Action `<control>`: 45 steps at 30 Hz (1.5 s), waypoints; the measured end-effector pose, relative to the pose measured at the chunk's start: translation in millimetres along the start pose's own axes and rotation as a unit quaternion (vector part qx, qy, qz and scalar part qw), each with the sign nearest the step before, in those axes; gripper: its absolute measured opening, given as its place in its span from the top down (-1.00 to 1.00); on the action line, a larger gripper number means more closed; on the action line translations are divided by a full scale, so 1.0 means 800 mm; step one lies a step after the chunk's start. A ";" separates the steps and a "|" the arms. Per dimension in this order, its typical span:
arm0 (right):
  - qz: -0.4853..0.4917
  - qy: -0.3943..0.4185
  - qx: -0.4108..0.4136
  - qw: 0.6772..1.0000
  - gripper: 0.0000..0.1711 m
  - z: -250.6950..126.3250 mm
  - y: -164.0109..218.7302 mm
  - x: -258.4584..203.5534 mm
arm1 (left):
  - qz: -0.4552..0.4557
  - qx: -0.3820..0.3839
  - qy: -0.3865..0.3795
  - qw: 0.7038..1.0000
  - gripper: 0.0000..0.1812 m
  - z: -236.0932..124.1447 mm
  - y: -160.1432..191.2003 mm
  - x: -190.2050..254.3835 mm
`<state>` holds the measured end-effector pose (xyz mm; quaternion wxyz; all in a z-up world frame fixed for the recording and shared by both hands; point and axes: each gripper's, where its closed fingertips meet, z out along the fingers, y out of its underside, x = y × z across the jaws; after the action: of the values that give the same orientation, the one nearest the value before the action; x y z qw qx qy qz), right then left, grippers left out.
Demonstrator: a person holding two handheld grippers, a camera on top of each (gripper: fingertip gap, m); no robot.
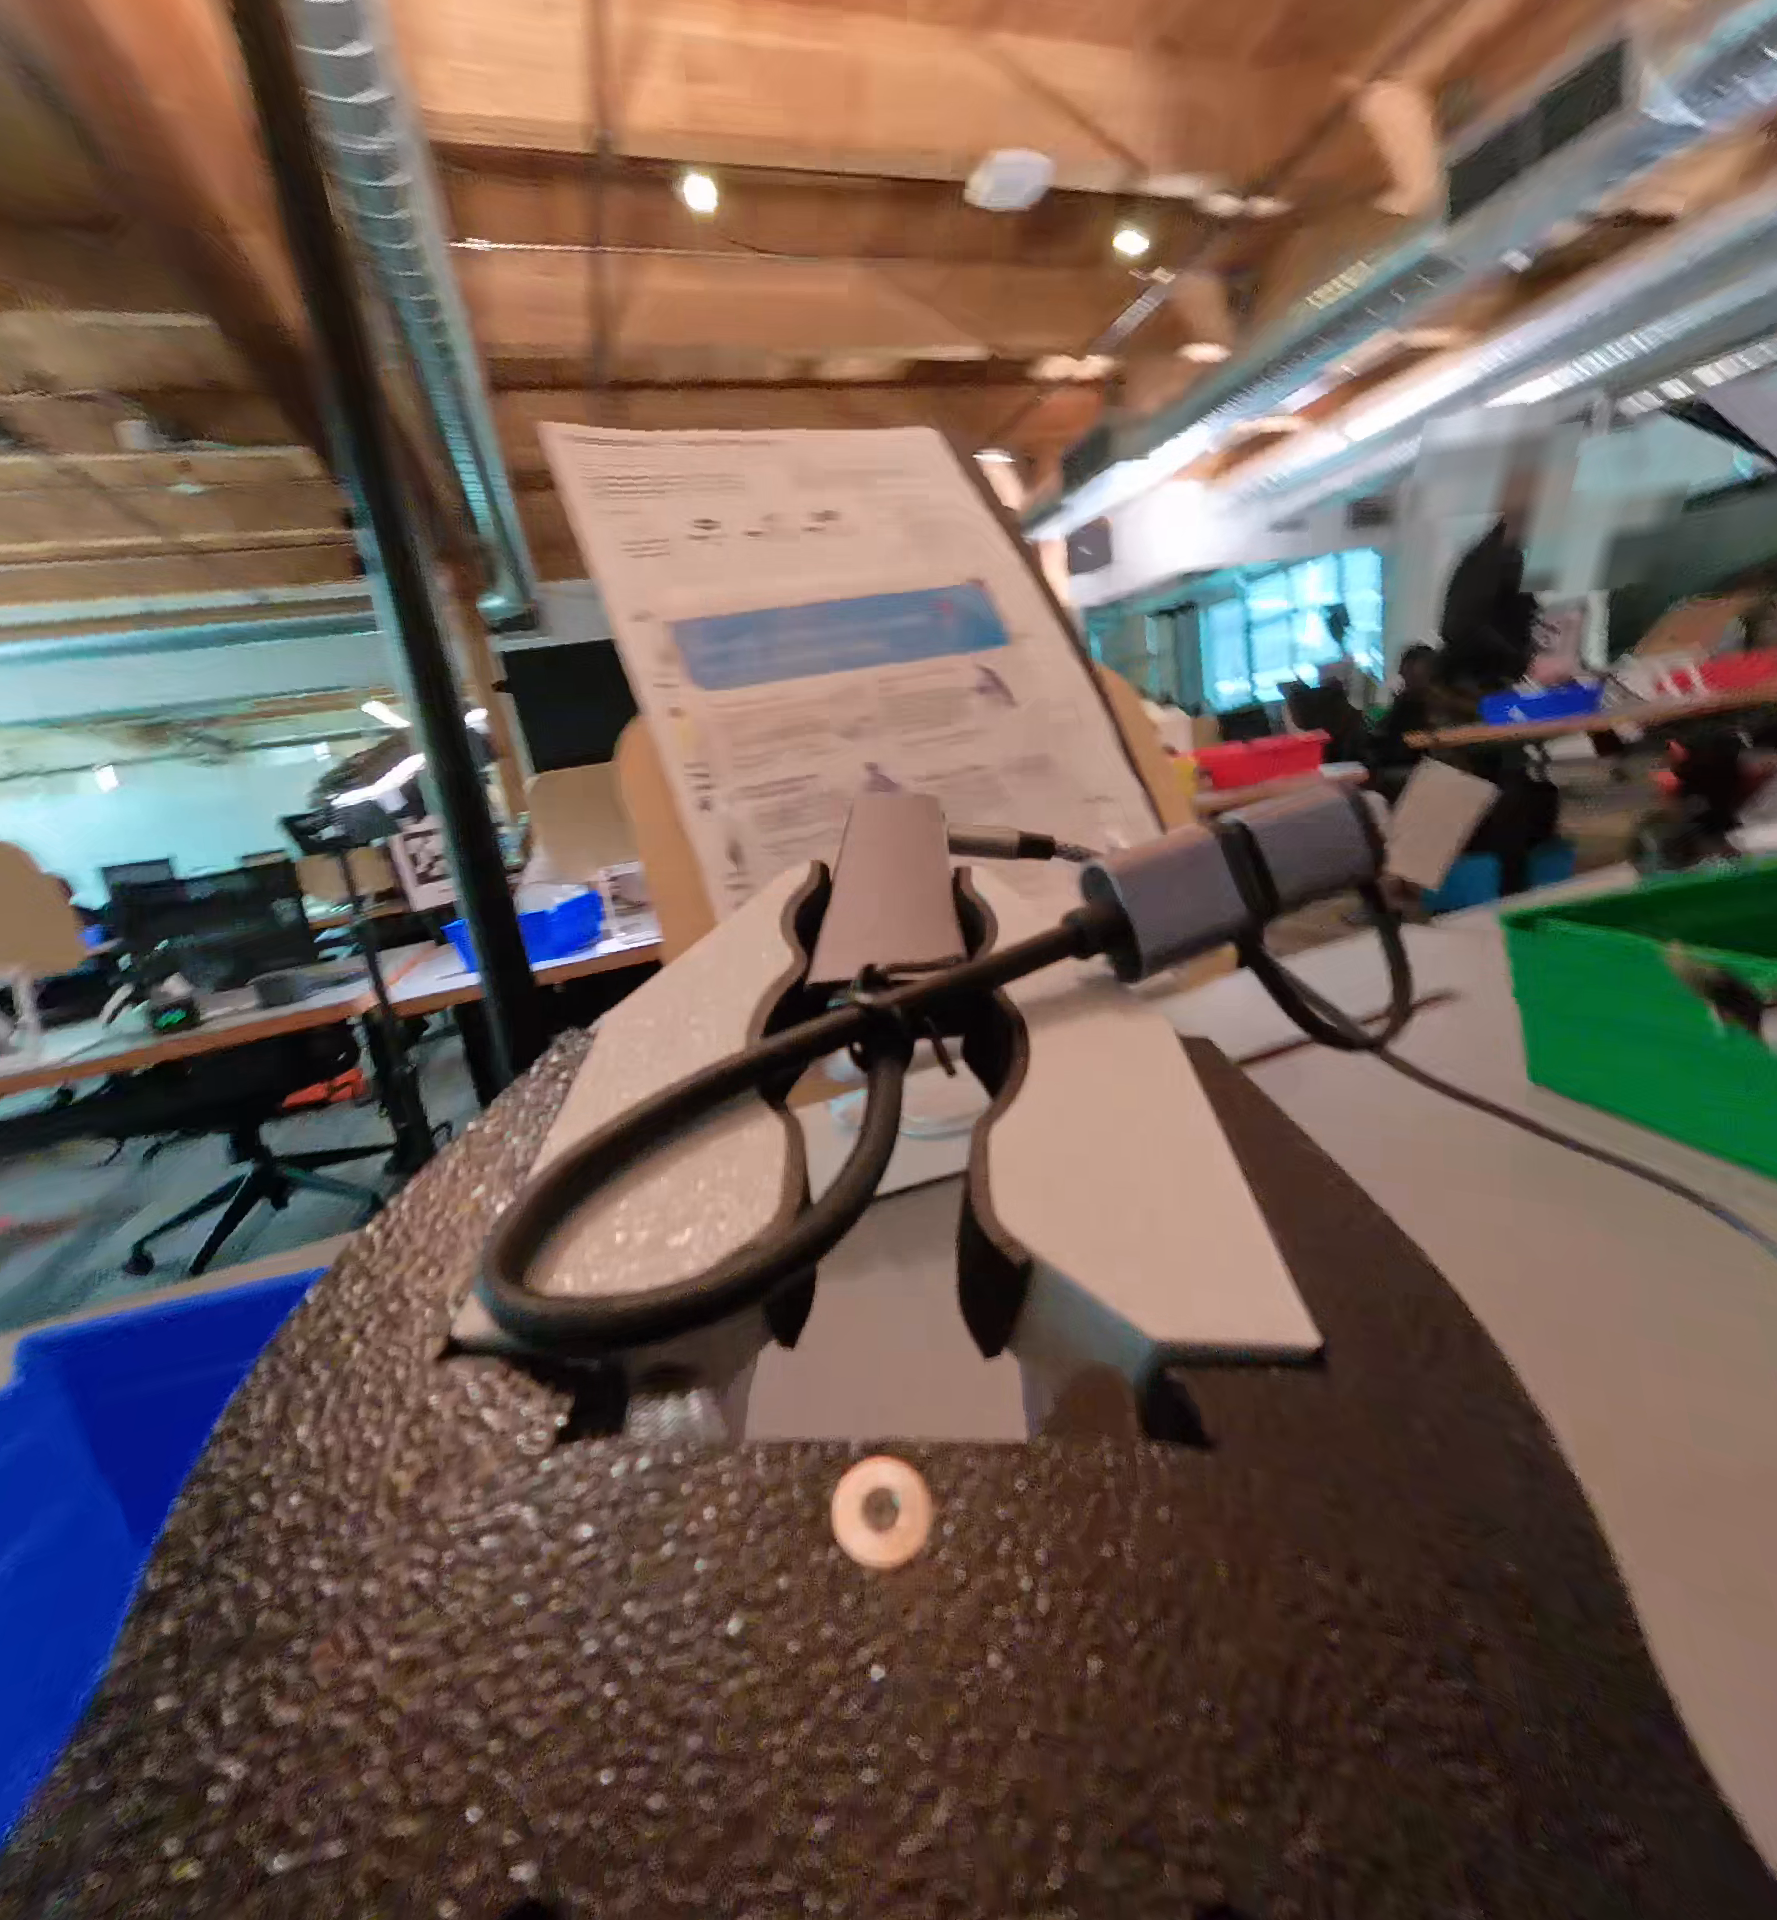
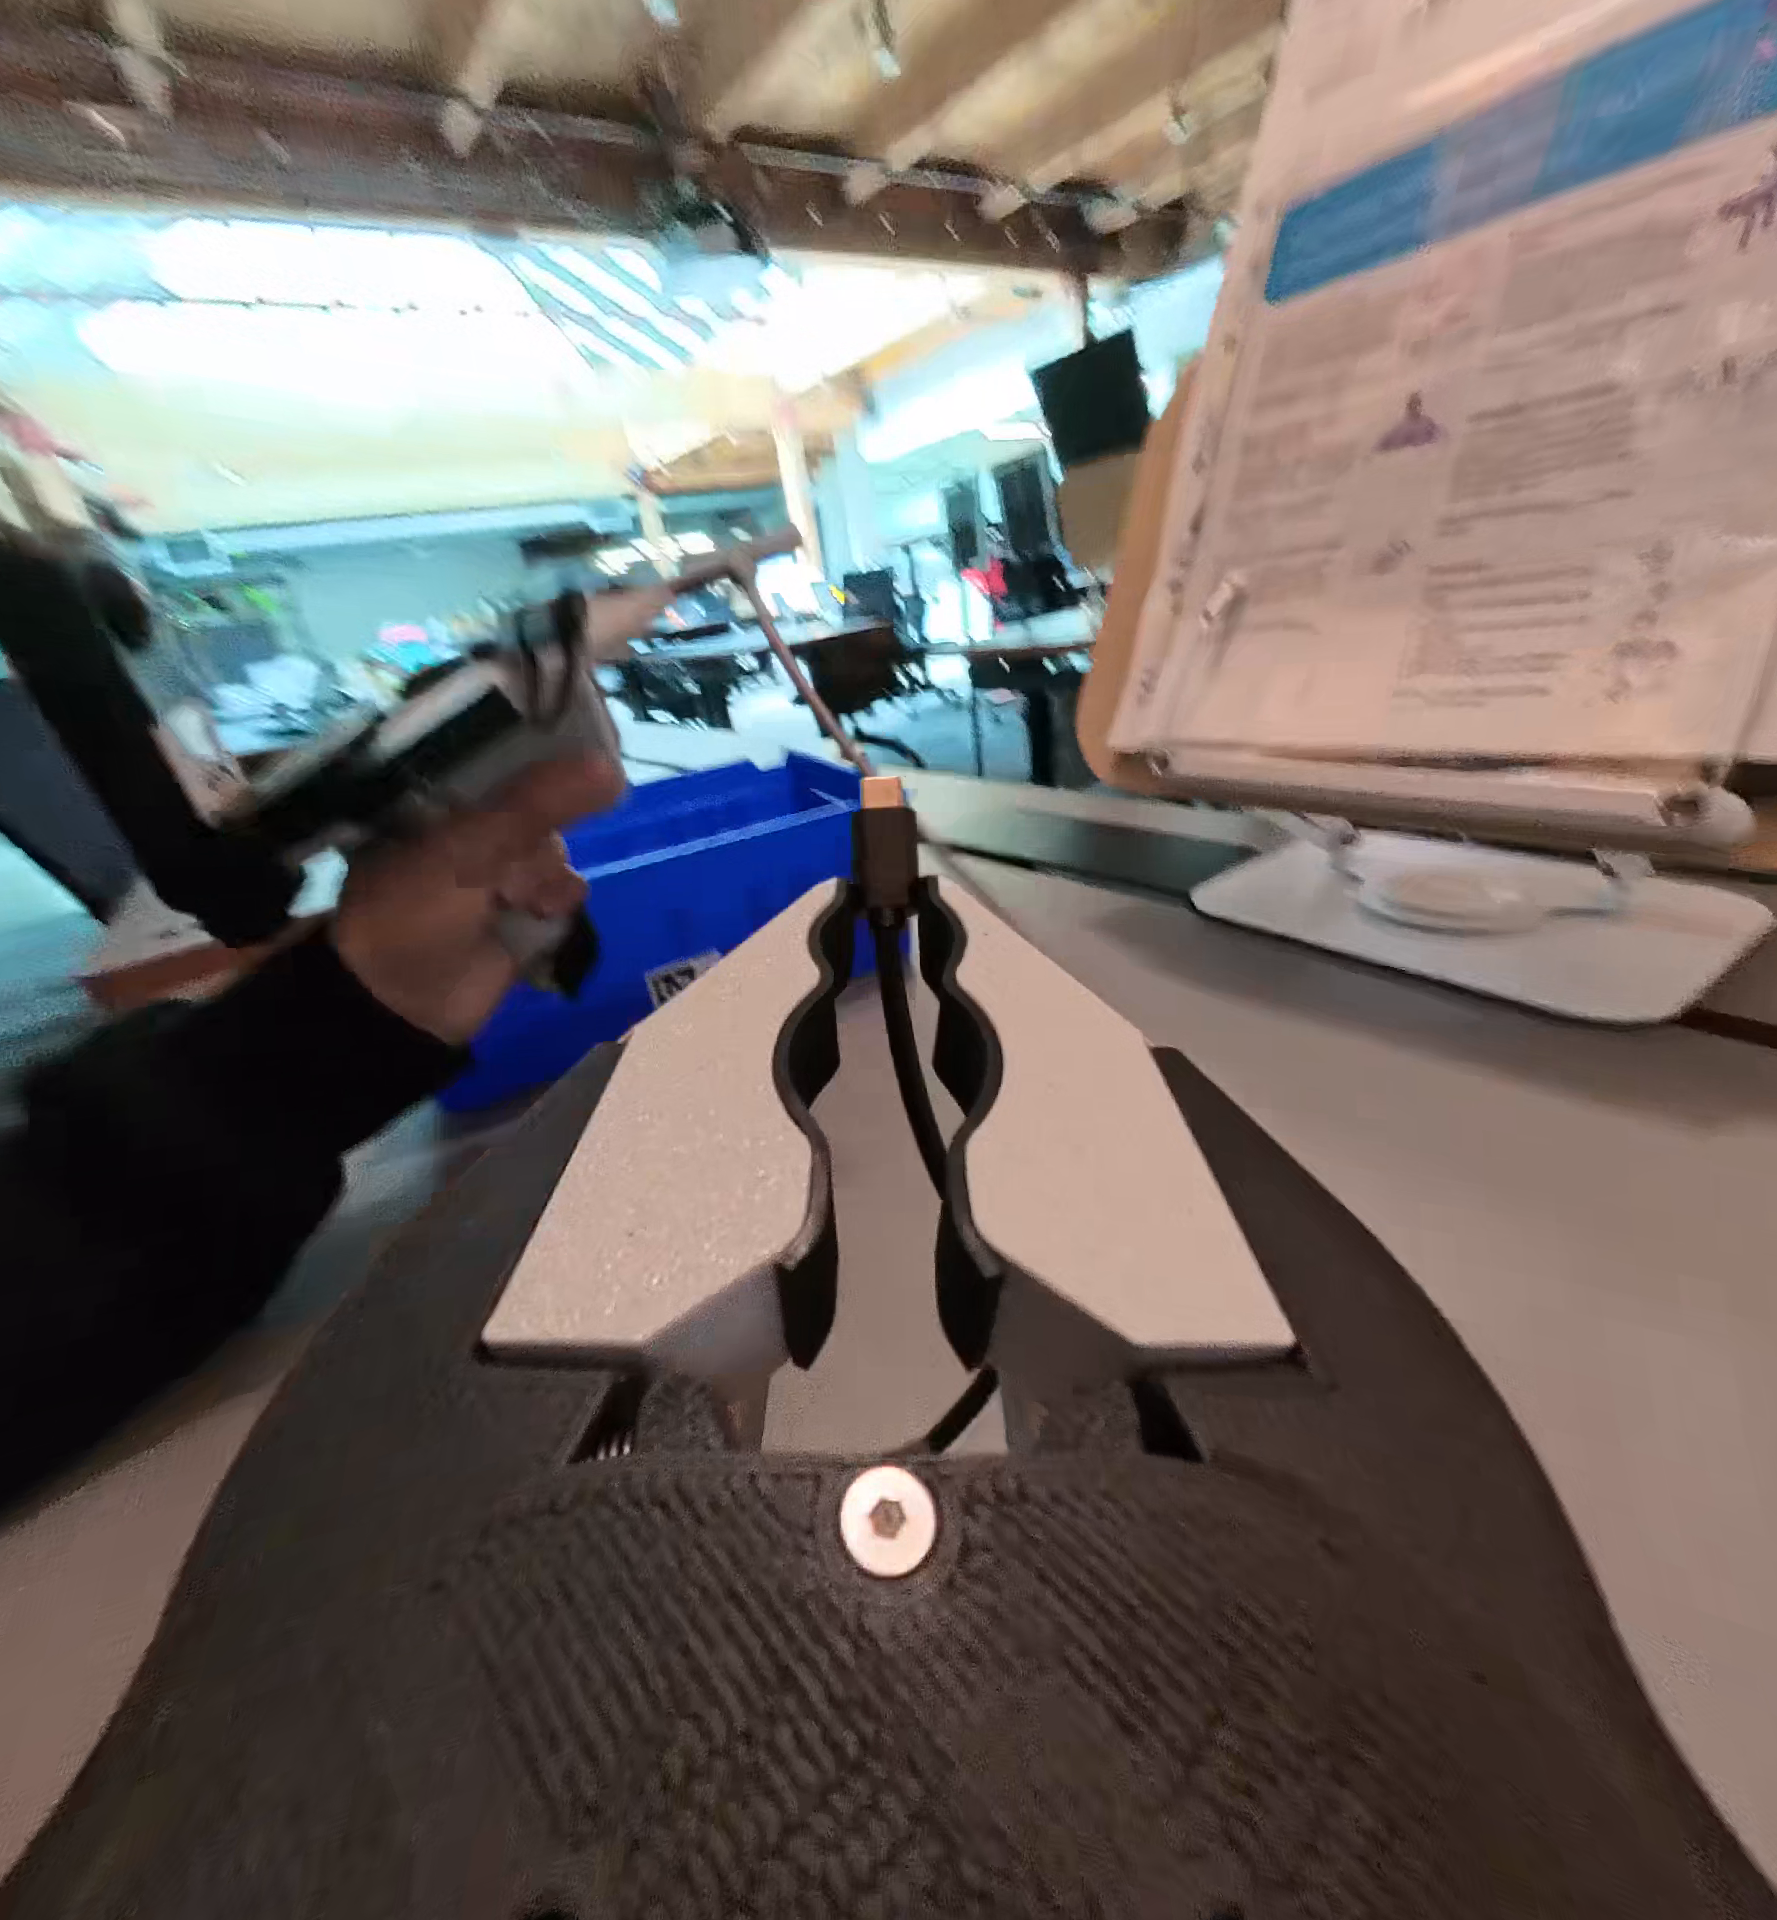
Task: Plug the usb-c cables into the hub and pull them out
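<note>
Hub (image 1: 889, 883) is pinched upright by the left gripper (image 1: 889, 920), ports exposed (tethered lead looping toward seven o'clock). Plug (image 2: 882, 847) is clamped in the right gripper (image 2: 882, 904), tip pointing to twelve o'clock, presumably for insertion.

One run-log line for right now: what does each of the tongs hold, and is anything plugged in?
left tongs: shut on hub | right tongs: shut on usb-c cable, bare plug forward | held plug: unplugged | both lifted above table
</note>
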<state>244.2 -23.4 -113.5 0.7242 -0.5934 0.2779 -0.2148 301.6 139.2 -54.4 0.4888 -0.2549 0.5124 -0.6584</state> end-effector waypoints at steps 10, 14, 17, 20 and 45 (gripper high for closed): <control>-0.103 -0.174 0.026 0.979 0.88 -0.058 -0.101 -0.102 | 0.097 -0.023 0.101 0.990 0.75 0.007 0.026 0.119; -0.107 -0.183 0.041 0.976 0.87 -0.067 -0.143 -0.113 | 0.072 -0.044 0.113 0.990 0.77 0.009 0.043 0.123; -0.134 -0.031 0.050 0.989 0.87 -0.093 -0.190 -0.046 | 0.065 -0.054 0.114 0.990 0.77 0.009 0.051 0.116; -0.197 0.119 0.011 0.973 0.87 -0.139 -0.215 0.025 | 0.042 -0.058 0.115 0.991 0.77 0.010 0.052 0.109; -0.183 0.436 -0.415 0.777 0.32 -0.356 -0.025 0.233 | 0.007 -0.078 0.138 0.987 0.76 0.011 0.070 0.113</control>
<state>198.0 -357.5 -161.9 0.1557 -0.7190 0.5123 -0.4431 294.9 54.2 -117.8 0.3966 -0.1953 0.6265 -0.6419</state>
